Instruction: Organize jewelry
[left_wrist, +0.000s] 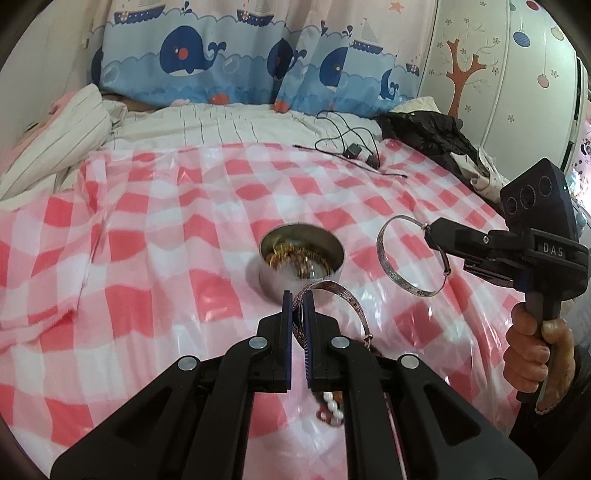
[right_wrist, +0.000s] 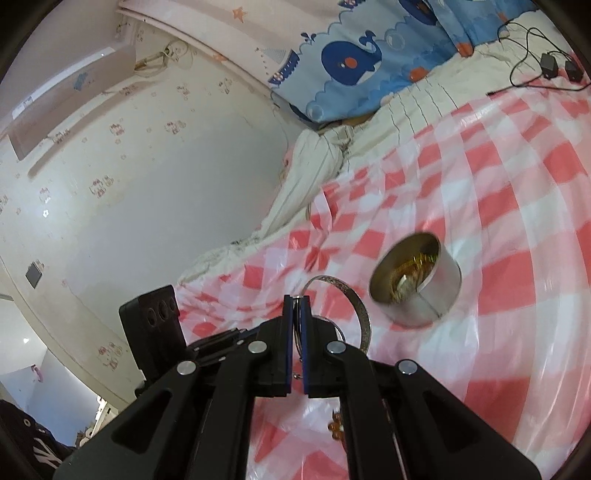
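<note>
A round metal tin (left_wrist: 301, 264) with gold jewelry inside stands on the pink checked cloth; it also shows in the right wrist view (right_wrist: 417, 280). My left gripper (left_wrist: 299, 299) is shut on an engraved silver bangle (left_wrist: 343, 299), just in front of the tin. My right gripper (right_wrist: 296, 301) is shut on a second silver bangle (right_wrist: 354, 299), held above the cloth to the right of the tin. In the left wrist view the right gripper (left_wrist: 428, 230) and its bangle (left_wrist: 406, 254) hang in the air.
A bead bracelet (left_wrist: 332, 406) lies under the left gripper, and amber beads (right_wrist: 334, 424) lie under the right one. Black cables and adapters (left_wrist: 354, 147) lie at the far side of the cloth. Dark clothing (left_wrist: 436, 136) is piled at the right.
</note>
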